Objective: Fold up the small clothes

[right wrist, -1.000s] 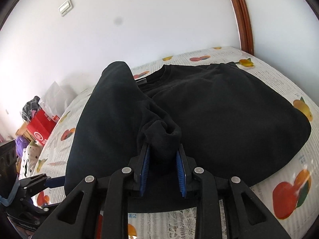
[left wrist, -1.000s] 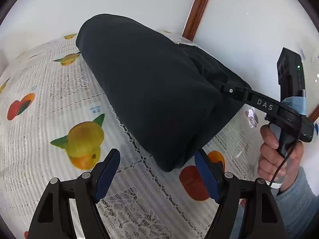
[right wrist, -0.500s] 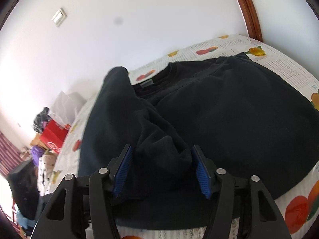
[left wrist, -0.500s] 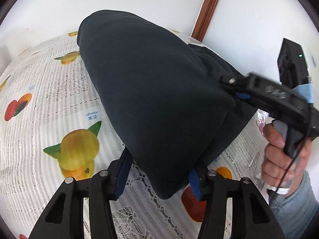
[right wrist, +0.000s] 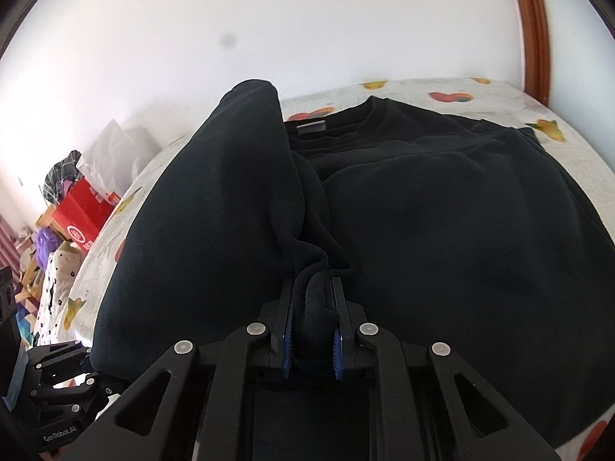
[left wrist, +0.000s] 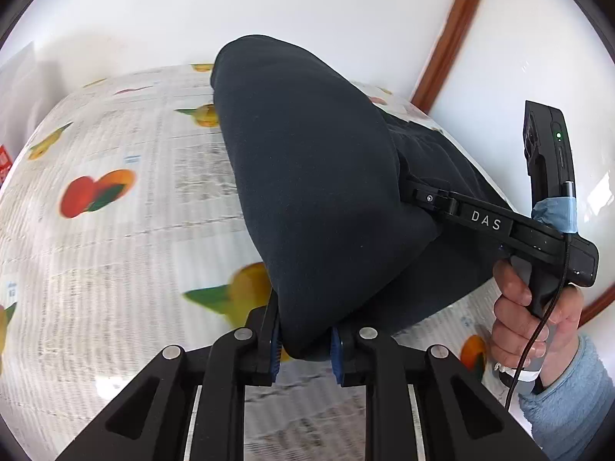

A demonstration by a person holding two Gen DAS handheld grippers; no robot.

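A black sweatshirt [right wrist: 442, 223] lies on a fruit-print tablecloth [left wrist: 115, 238], its neck at the far side. Its left part is raised in a thick fold [left wrist: 315, 176]. My left gripper [left wrist: 303, 340] is shut on the near corner of that fold. My right gripper [right wrist: 310, 326] is shut on a bunched ribbed cuff of the sweatshirt, near the garment's middle. The right gripper also shows in the left wrist view [left wrist: 430, 198], pressed into the fabric, with a hand on its handle. The left gripper shows at the bottom left of the right wrist view [right wrist: 57, 376].
A white wall and a wooden door frame [left wrist: 449, 34] stand behind the table. Left of the table are a red box [right wrist: 82, 215], bags and cluttered items [right wrist: 42, 265]. The cloth-covered table stretches left of the garment.
My left gripper moved forward and shut on the fold's near corner. My right gripper opened half a second ago and has shut again on the cuff. The fold is raised higher.
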